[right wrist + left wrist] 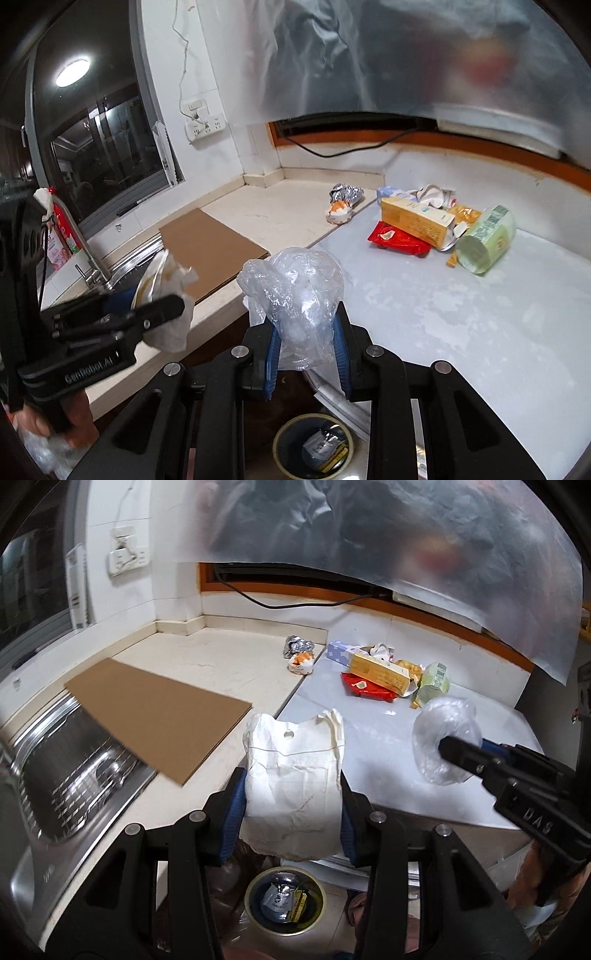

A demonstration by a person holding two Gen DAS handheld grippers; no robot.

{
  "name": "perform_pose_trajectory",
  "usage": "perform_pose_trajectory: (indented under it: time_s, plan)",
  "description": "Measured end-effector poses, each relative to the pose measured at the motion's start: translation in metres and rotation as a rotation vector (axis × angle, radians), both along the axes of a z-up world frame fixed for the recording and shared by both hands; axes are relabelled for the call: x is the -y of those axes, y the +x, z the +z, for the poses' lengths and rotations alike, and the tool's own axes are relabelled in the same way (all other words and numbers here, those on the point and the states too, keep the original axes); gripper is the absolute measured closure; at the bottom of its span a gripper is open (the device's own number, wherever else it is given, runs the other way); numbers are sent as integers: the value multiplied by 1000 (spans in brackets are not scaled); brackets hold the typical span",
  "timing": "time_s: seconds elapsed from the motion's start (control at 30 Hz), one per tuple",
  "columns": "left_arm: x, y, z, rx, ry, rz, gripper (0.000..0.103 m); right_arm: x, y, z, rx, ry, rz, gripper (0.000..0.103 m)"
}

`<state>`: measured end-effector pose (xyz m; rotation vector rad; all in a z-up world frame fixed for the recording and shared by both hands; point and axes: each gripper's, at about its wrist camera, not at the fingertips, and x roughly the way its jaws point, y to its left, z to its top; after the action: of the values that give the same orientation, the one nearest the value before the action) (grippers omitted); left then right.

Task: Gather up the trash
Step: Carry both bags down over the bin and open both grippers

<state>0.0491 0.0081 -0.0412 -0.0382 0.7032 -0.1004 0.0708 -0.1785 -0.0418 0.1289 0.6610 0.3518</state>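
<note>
My left gripper (pixel 293 794) is shut on a crumpled white paper bag (pixel 295 775), held above the round trash bin (pixel 286 899) on the floor. My right gripper (pixel 304 332) is shut on a crumpled clear plastic bag (pixel 299 291), also above the bin (pixel 314 446). The right gripper with its plastic bag (pixel 445 738) shows at the right of the left wrist view. The left gripper with the paper bag (pixel 166 295) shows at the left of the right wrist view. More trash lies on the white table (pixel 443 314): a yellow box (pixel 417 219), a red wrapper (pixel 399 236), a green roll (pixel 484 240).
A cardboard sheet (pixel 155 716) lies on the counter beside the steel sink (pixel 66 771). A foil wrapper (pixel 297 646) and an orange-white wrapper (pixel 301 662) sit at the counter's far edge. A plastic sheet (pixel 369 528) hangs overhead. A tap (pixel 88 254) stands by the window.
</note>
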Motion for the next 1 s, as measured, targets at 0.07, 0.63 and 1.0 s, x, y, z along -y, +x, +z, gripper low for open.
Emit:
perform_pose_trajectory:
  time_s: [0.07,0.63,1.0]
  plan:
    - [-3,-12,-4,-3,-12,7,62,-3,-12,4,12,-7,-2,78]
    - [-18,-45,-104,-195,-46,31,61,-56,-49,-89,-165,-142,105,78]
    - [-19,-28,-208,-355,-95,36,61,-64,-27,-216,-335,-205,139,78]
